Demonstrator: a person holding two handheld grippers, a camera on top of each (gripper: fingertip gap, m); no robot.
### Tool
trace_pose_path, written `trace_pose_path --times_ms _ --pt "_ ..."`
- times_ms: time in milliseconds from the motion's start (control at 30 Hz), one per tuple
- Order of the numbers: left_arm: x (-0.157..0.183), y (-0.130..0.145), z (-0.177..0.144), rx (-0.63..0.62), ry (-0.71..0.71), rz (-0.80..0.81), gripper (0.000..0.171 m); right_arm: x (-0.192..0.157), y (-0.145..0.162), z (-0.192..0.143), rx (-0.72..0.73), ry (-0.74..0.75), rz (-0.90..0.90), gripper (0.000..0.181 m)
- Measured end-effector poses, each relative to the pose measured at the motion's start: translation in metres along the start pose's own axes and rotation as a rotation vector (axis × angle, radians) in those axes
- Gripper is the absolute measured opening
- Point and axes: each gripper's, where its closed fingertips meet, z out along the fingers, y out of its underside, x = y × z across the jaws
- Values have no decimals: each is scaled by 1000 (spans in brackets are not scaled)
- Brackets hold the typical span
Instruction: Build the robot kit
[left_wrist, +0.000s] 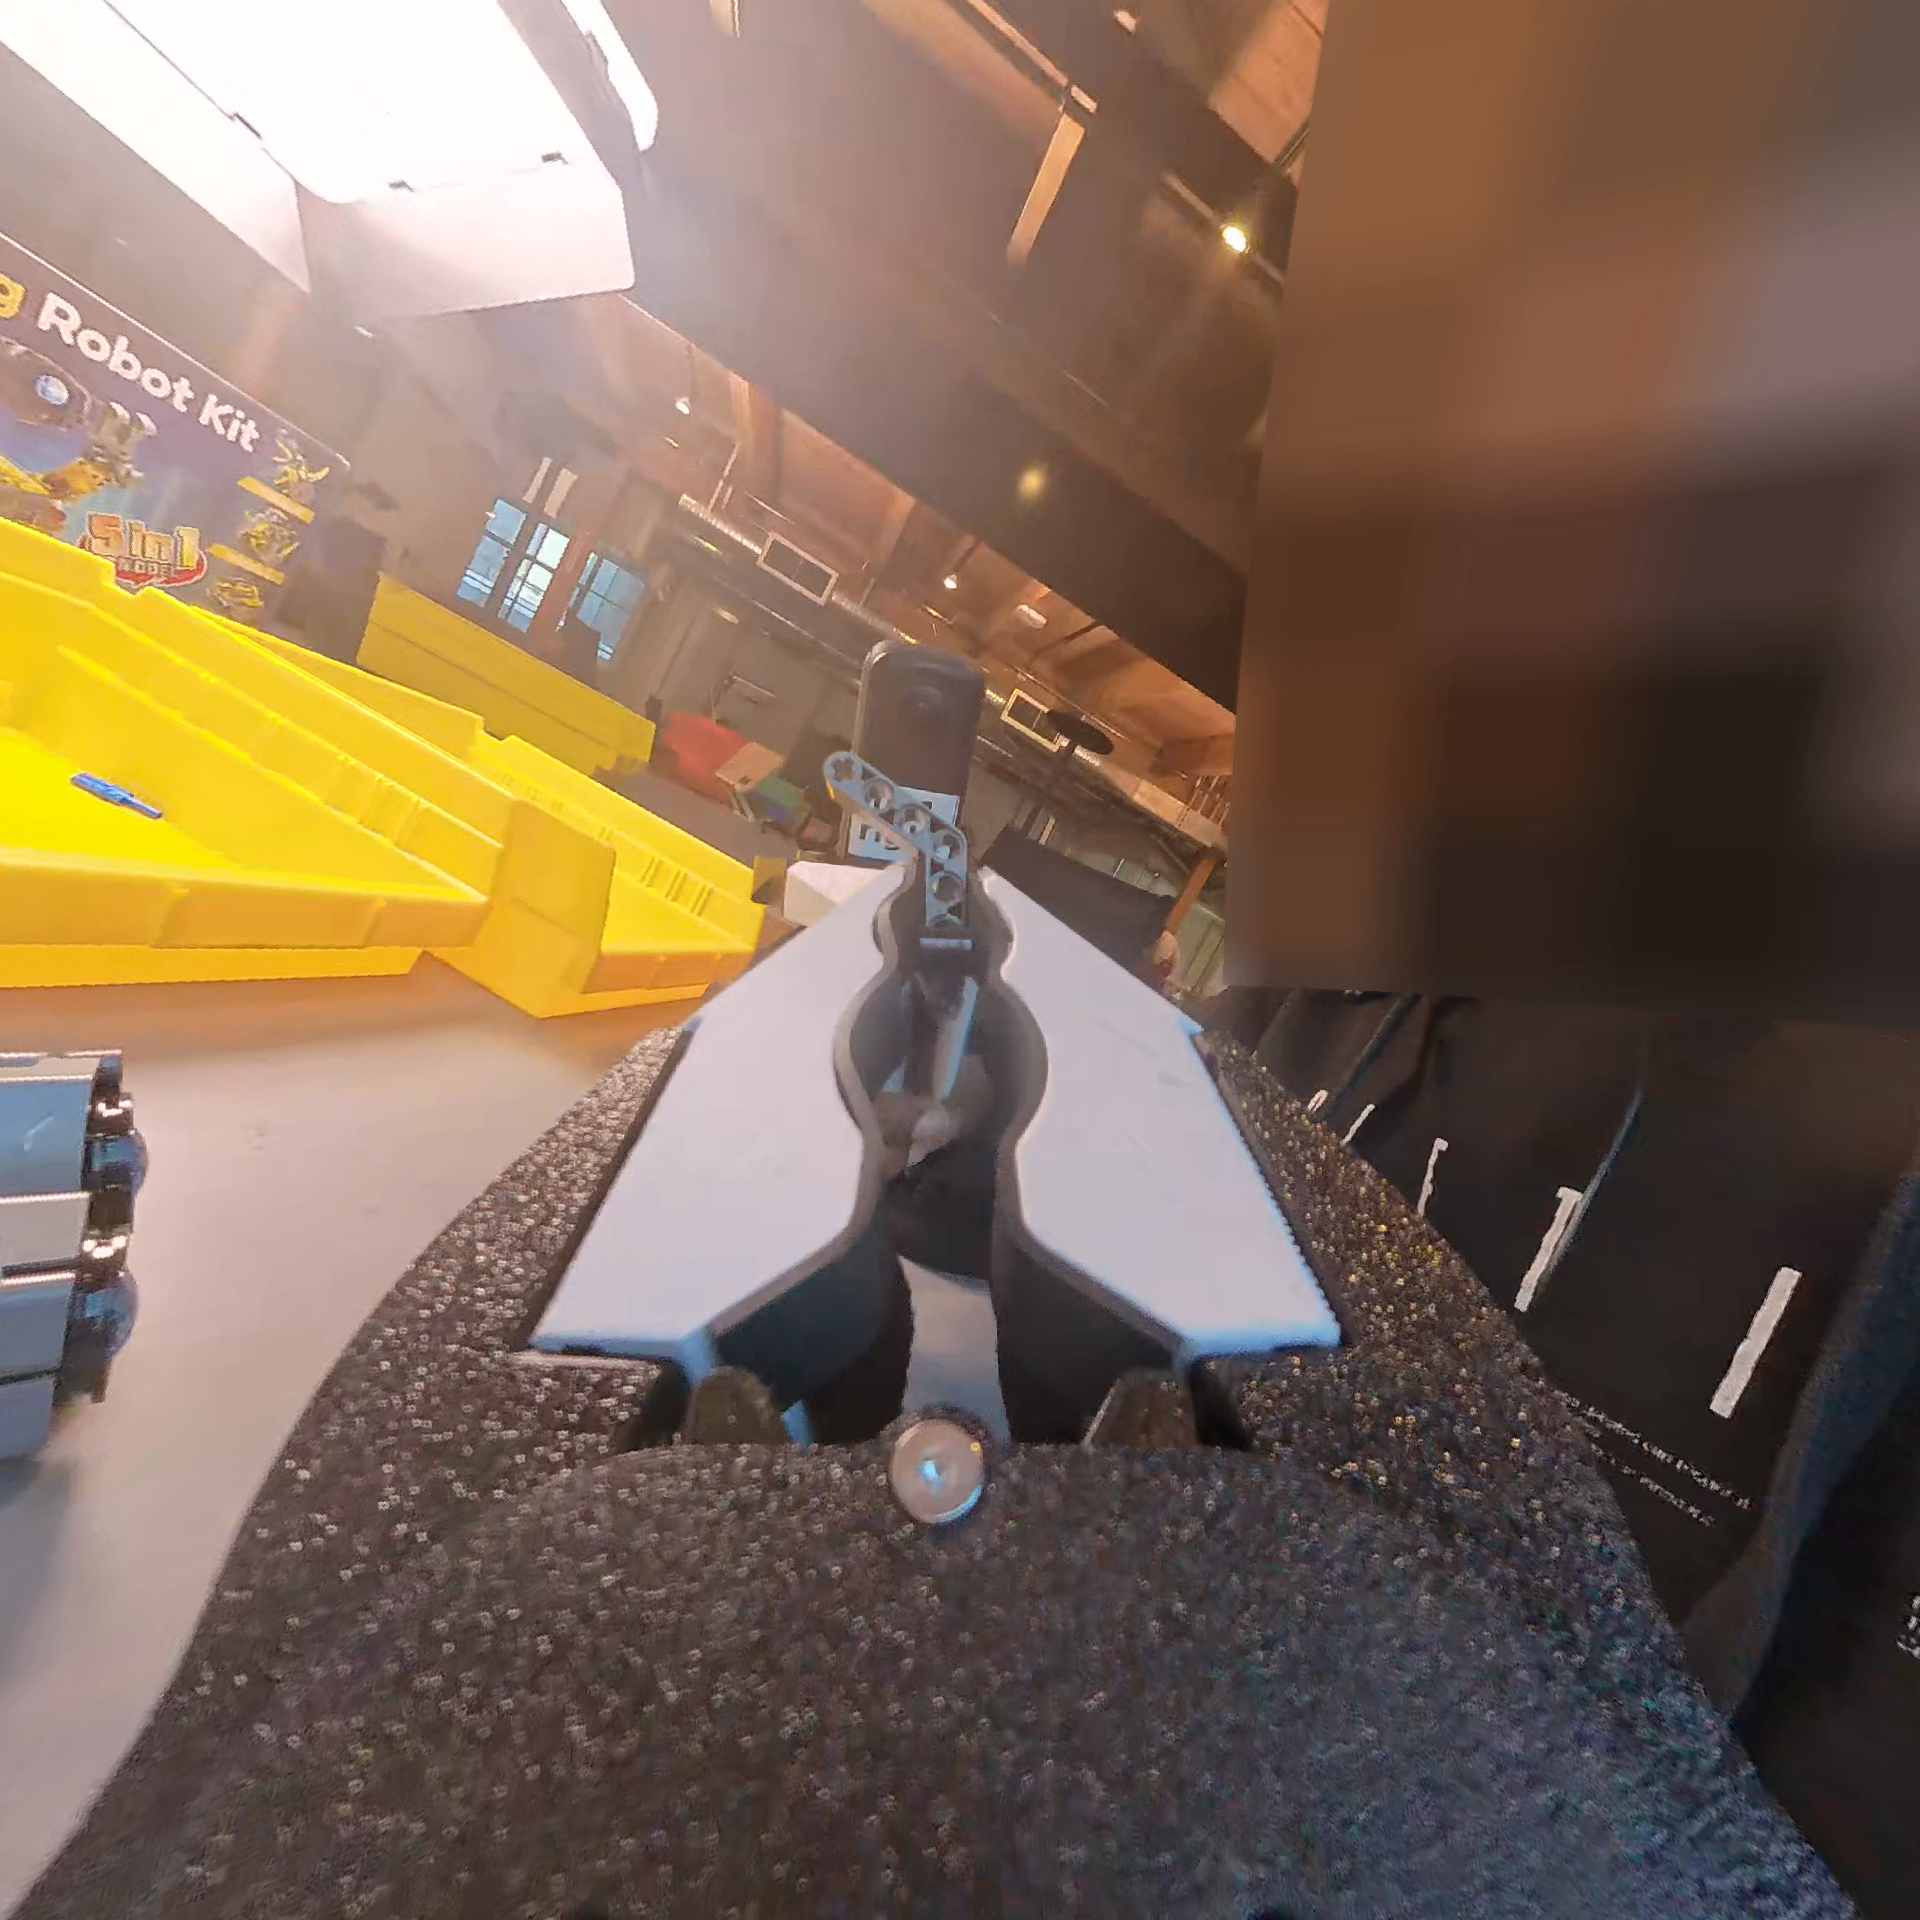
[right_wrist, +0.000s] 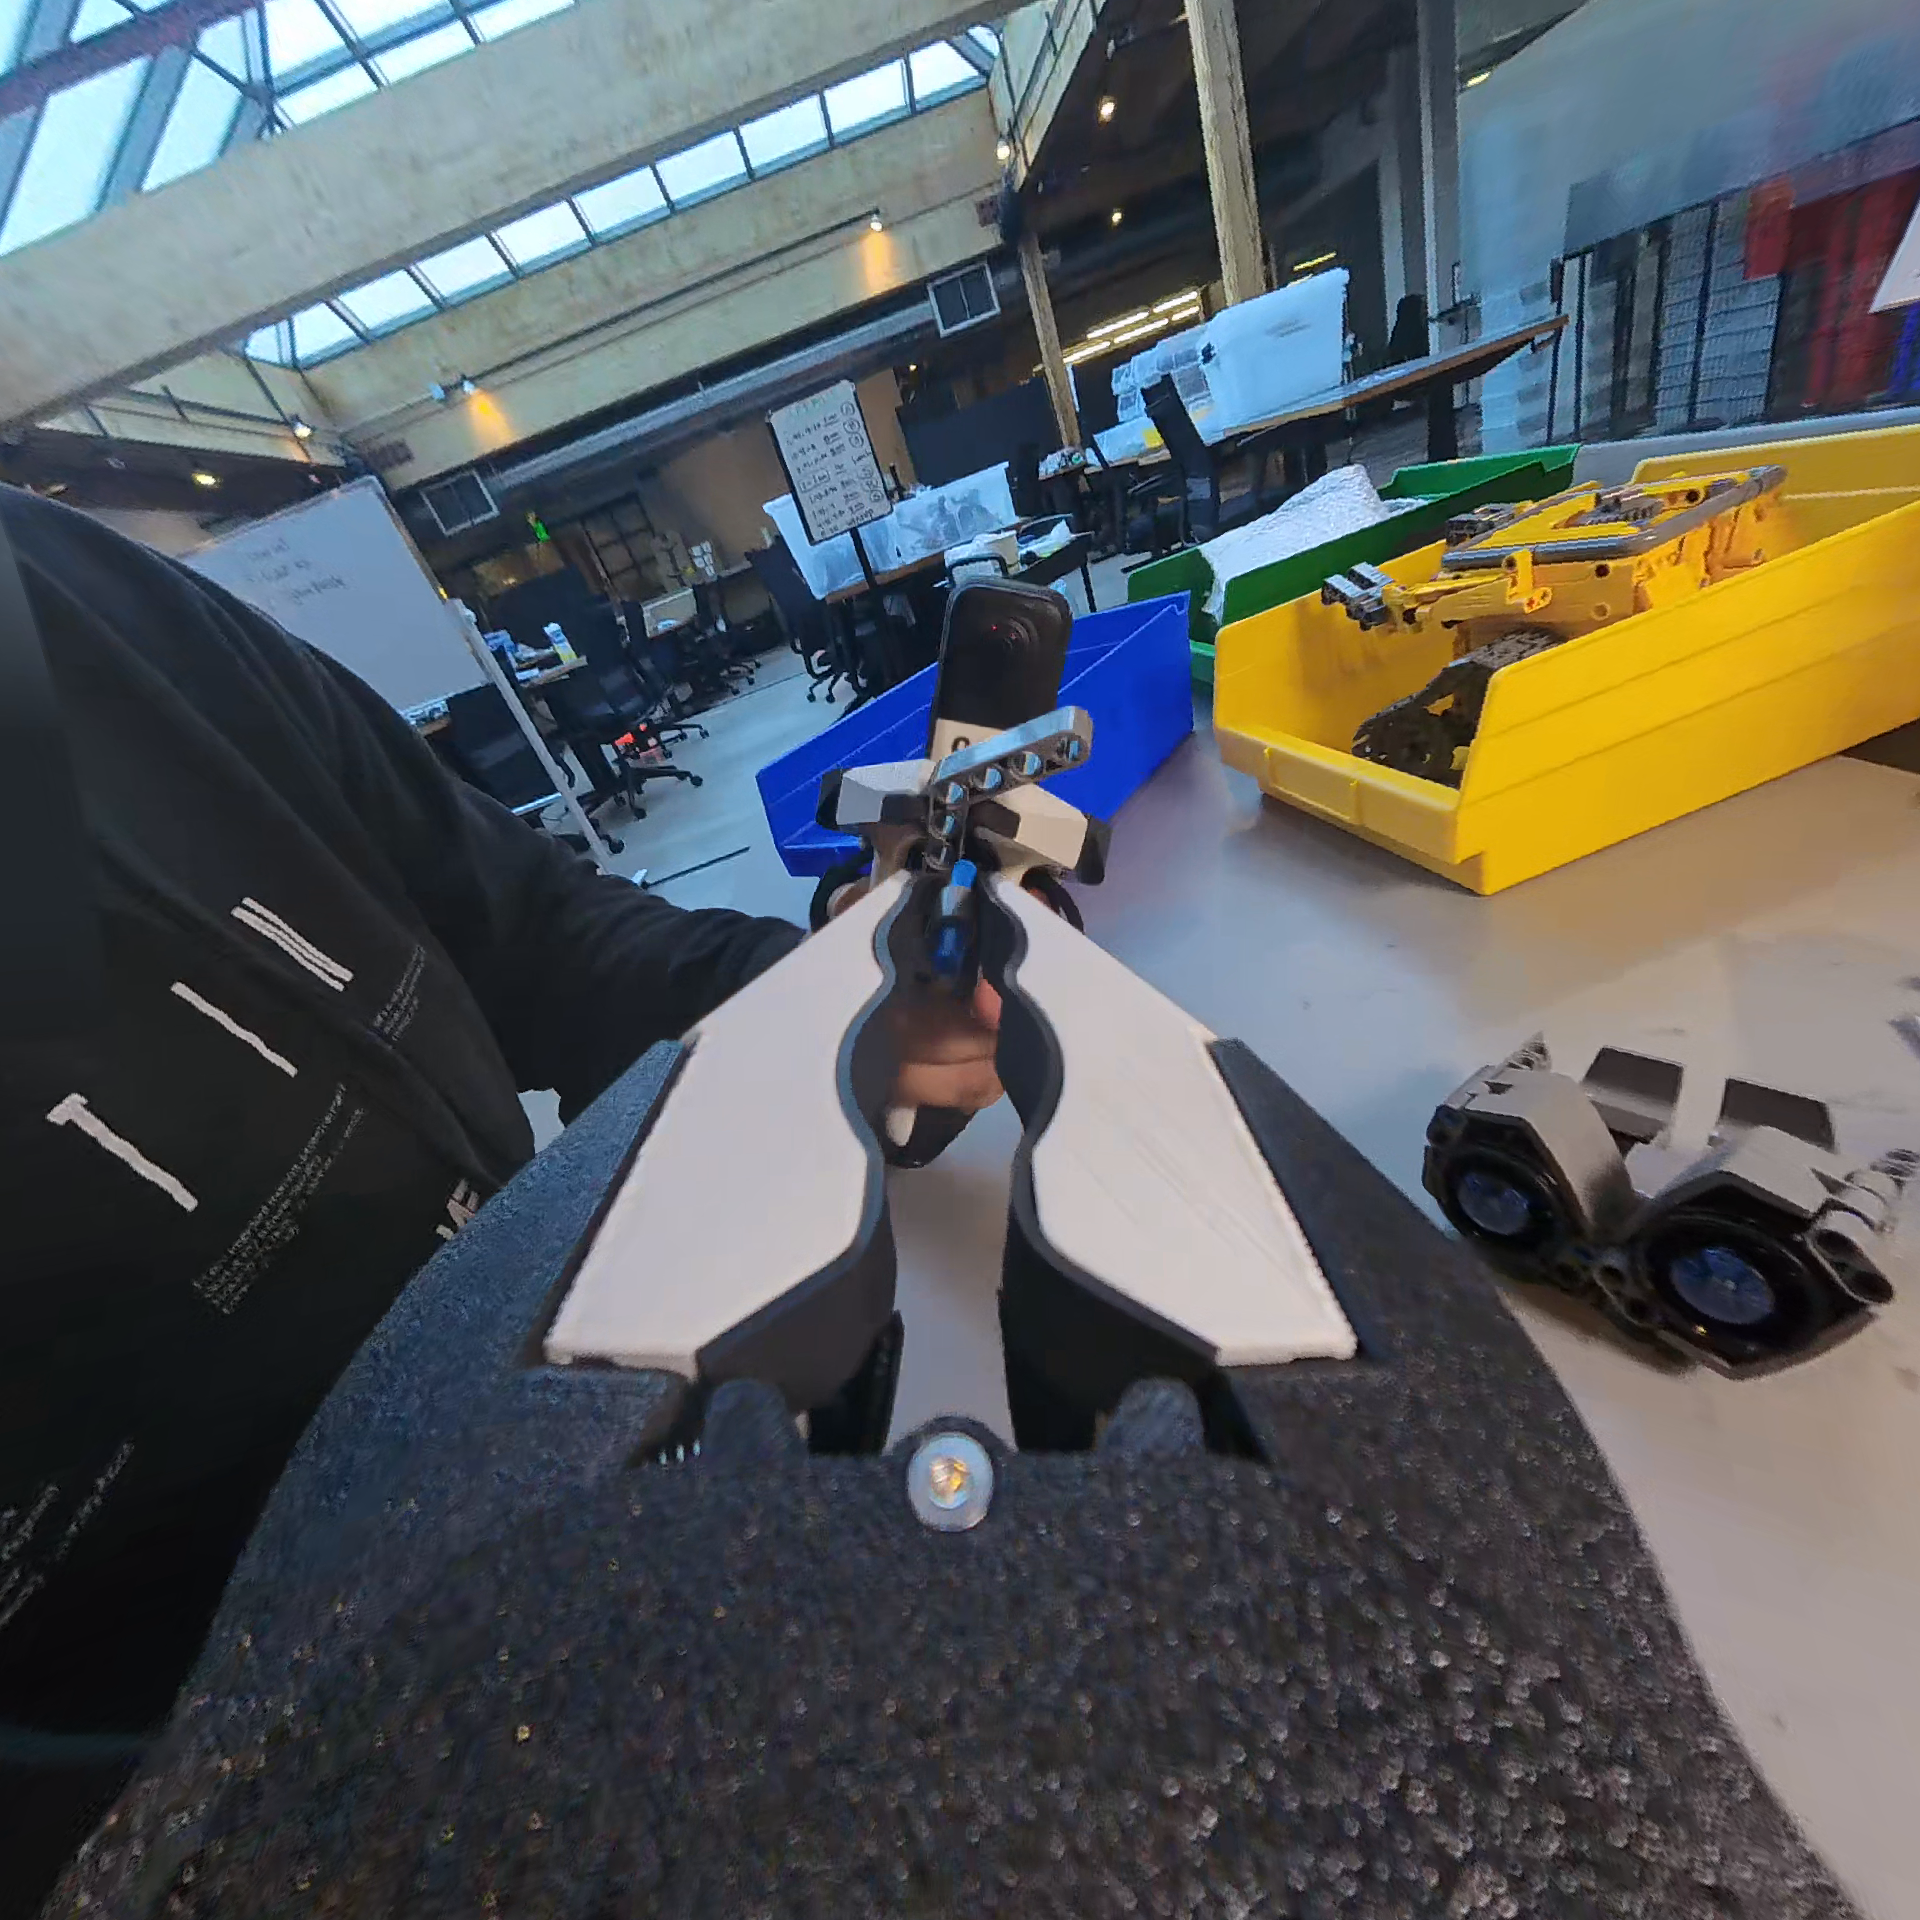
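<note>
My left gripper (left_wrist: 940, 906) is shut on the lower end of a grey bent beam with holes (left_wrist: 914, 821), which sticks up beyond the tips. My right gripper (right_wrist: 948, 899) is shut on a small blue pin (right_wrist: 951, 925). The two grippers face each other above the table. In the right wrist view the pin's tip meets the lower end of the beam (right_wrist: 1003, 764), held by the left gripper (right_wrist: 1039, 821) with its black camera (right_wrist: 997, 665). In the left wrist view the right gripper's camera (left_wrist: 920, 717) shows just behind the beam.
A yellow bin (right_wrist: 1351, 790) holds a yellow-and-grey model. Blue (right_wrist: 1122, 675) and green (right_wrist: 1455, 483) bins stand behind it. A grey wheeled assembly (right_wrist: 1642, 1216) lies on the table, also at the left edge (left_wrist: 62, 1226). A yellow sorting tray (left_wrist: 260, 852) and a printed box (left_wrist: 156, 468) are on the left. A person's dark sleeve (right_wrist: 260, 1039) is close by. Left and right tips are no more than a few centimetres apart.
</note>
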Motion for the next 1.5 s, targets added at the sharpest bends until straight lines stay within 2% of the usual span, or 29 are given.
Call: trace_pose_path --times_ms 333,467,533,667,833,900,967,1033,1133,1200,1300,1433,1500 --pt "-26 13 -4 24 -75 -182 6 15 -2 -6 -52 108 -72 6" --pt "-25 18 -1 18 -53 -223 7 18 -8 -5 -79 107 -51 5" --pt "-21 22 1 -10 -39 -217 8 16 -8 -3 -150 70 -29 5" --pt "-10 31 6 -105 -38 -100 7 5 -11 2 -364 -28 -43 5" --pt "-1 23 0 -121 -77 60 7 -4 -9 13 -539 -85 -77 6" --pt "7 16 -2 -96 -71 126 7 -9 -1 17 -590 -98 -121 19" --pt "12 13 -3 -102 -84 207 7 -18 -6 21 -565 -117 -174 30" --pt "19 5 -5 -71 -71 242 7 -24 -22 19 -510 -118 -234 34" --pt "19 0 -8 -67 -95 286 7 -25 -38 12 -465 -89 -271 29" --pt "19 -1 -8 -80 -113 328 7 -14 -33 12 -480 -33 -218 28" --pt "15 1 -8 -113 -175 422 7 -9 -21 15 -452 -36 -66 27" --pt "6 0 -11 -167 -298 602 7 1 -14 16 -412 7 13 26" --pt "2 -3 -13 -178 -350 667 7 9 -17 13 -383 54 27 33"
